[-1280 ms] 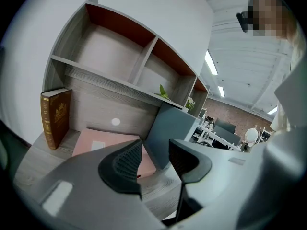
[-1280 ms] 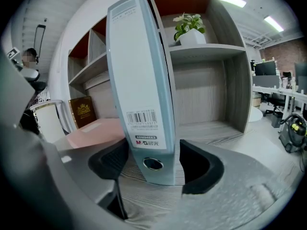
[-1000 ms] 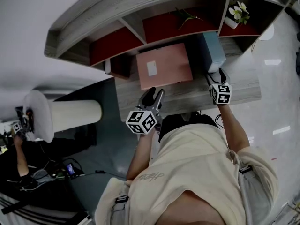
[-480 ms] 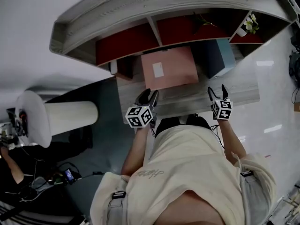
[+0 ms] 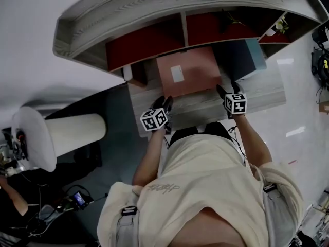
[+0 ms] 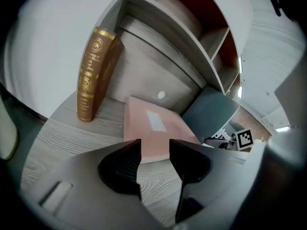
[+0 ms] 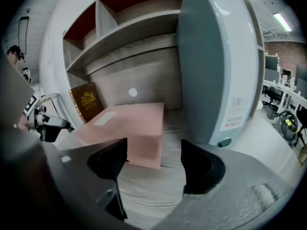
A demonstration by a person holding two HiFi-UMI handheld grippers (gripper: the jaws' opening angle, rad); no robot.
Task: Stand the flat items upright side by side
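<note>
A pink flat item (image 5: 189,73) with a white label lies flat on the wooden desk (image 5: 257,94), under the shelf. A grey-blue flat item (image 5: 241,58) stands upright to its right. A brown book with gold print (image 6: 93,75) stands leaning at the left. My left gripper (image 5: 163,103) hovers just before the pink item's near left corner, open, with nothing between its fingers. My right gripper (image 5: 226,90) is at the pink item's near right corner, jaws wide open and empty. In the right gripper view the pink item (image 7: 129,126) lies ahead, left of the grey-blue item (image 7: 216,61).
The shelf unit (image 5: 154,14) with red-backed compartments overhangs the desk's back. A white pot with flowers (image 5: 280,25) sits in the right compartment. A white cylinder (image 5: 67,133) lies left of the desk, over dark floor with cables.
Both grippers have drawn closer to the pink item. The right gripper has shifted left, away from the grey-blue item, toward the pink item's right corner. The items have not moved.
</note>
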